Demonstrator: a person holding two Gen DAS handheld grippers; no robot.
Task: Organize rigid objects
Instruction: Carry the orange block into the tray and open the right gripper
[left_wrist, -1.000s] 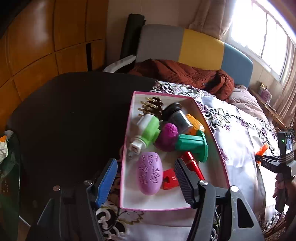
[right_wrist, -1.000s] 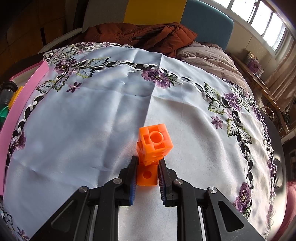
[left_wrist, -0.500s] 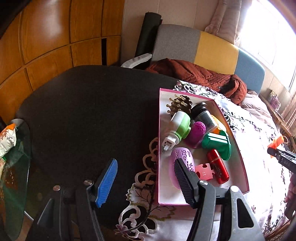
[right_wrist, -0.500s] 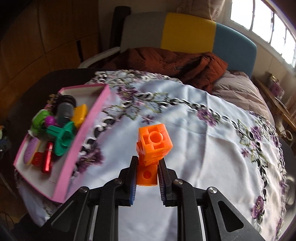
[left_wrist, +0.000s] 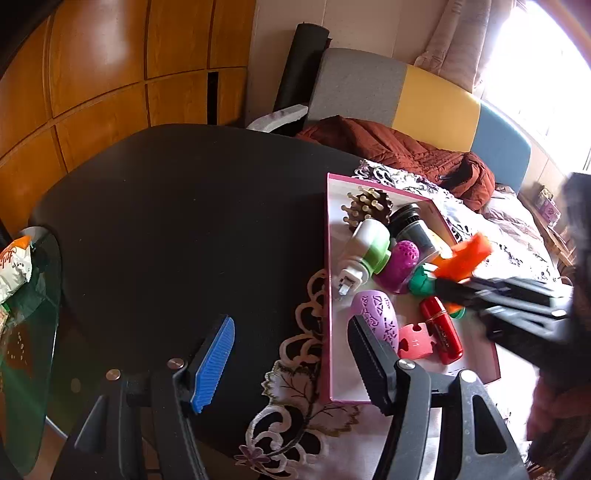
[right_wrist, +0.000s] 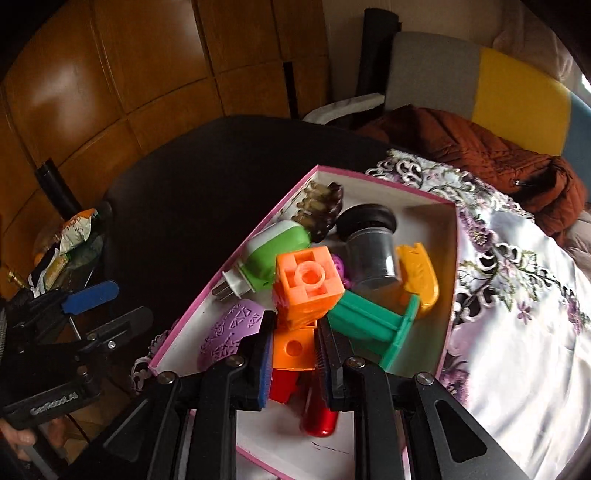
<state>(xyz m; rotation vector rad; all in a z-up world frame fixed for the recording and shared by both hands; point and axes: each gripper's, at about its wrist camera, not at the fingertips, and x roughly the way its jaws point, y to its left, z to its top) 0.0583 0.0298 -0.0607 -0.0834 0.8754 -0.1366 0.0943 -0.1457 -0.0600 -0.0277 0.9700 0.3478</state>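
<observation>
orange blocks (right_wrist: 308, 291), light stiff plastic, sit clamped by the lower cube in my right hand-held gripper (right_wrist: 293, 350) over the pink box (right_wrist: 452, 266), my left hand-held gripper (left_wrist: 291, 354) gaping empty.

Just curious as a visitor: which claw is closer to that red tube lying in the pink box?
Right. The right claw, shut on the orange block, hangs directly over the red tube. The left claw sits open beside the pink box, over the black table.

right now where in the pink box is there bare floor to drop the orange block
Bare white floor shows in the pink-rimmed box at the near corner beyond the red cylinder, and a smaller patch at the far corner by the grey jar. The middle is crowded around the teal spool and purple oval case.
</observation>
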